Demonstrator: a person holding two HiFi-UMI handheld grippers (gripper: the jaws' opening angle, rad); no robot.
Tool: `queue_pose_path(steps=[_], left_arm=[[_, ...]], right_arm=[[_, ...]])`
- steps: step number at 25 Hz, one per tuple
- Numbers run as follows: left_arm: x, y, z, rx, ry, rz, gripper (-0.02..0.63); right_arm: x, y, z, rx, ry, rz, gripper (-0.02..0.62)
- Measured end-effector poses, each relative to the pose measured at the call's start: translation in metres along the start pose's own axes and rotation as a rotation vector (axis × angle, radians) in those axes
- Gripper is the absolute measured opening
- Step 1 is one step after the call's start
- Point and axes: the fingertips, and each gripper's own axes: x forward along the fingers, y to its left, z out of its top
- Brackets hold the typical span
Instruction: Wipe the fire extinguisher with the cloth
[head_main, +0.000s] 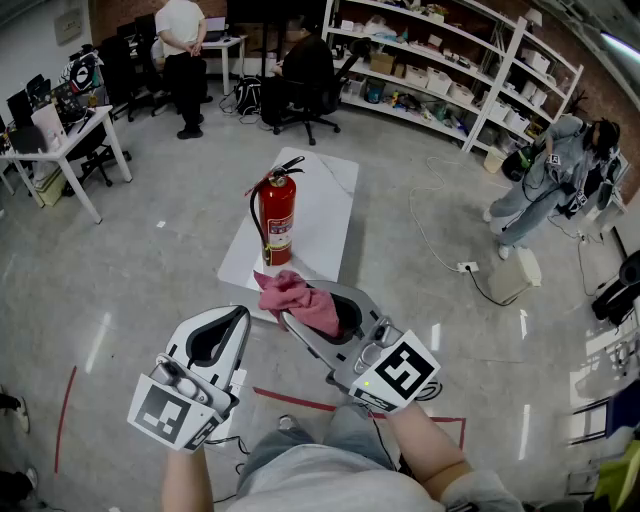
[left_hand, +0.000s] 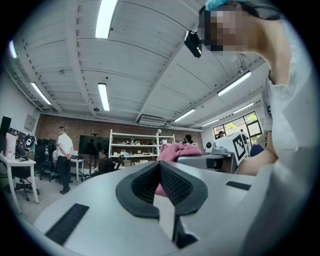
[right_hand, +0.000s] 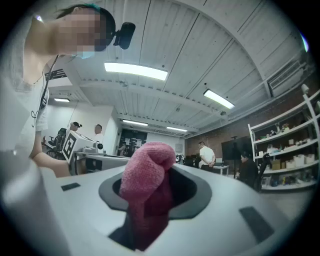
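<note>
While the red fire extinguisher stands upright on a white board on the floor, the right gripper holds a pink cloth near it in the head view, with the left gripper alongside. Left gripper view: jaws pressed together, nothing between them. Right gripper view: jaws pinch the bunched cloth.

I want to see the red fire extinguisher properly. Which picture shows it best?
The head view: the red metal fire extinguisher stands upright on a white board, whole and unblocked. The left and right gripper views tilt up at the ceiling and show none of it.
</note>
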Motion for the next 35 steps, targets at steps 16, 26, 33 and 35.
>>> queue_pose_path(steps=[16,26,33,35], left_arm=[[0.01,0.001,-0.004,-0.011,-0.013,-0.023,0.008],[0.014,0.015,-0.007,-0.042,-0.044,-0.033,0.008],[0.032,0.024,-0.01,-0.052,-0.05,-0.04,0.008],[0.041,0.023,-0.008,-0.052,-0.046,-0.039,0.008]], right_arm=[[0.001,-0.001,-0.004,-0.013,0.014,0.011,0.144],[0.006,-0.008,-0.008,0.027,0.051,0.007,0.144],[0.004,-0.029,-0.013,-0.079,0.07,-0.04,0.144],[-0.001,-0.041,-0.011,-0.068,0.066,-0.056,0.144]])
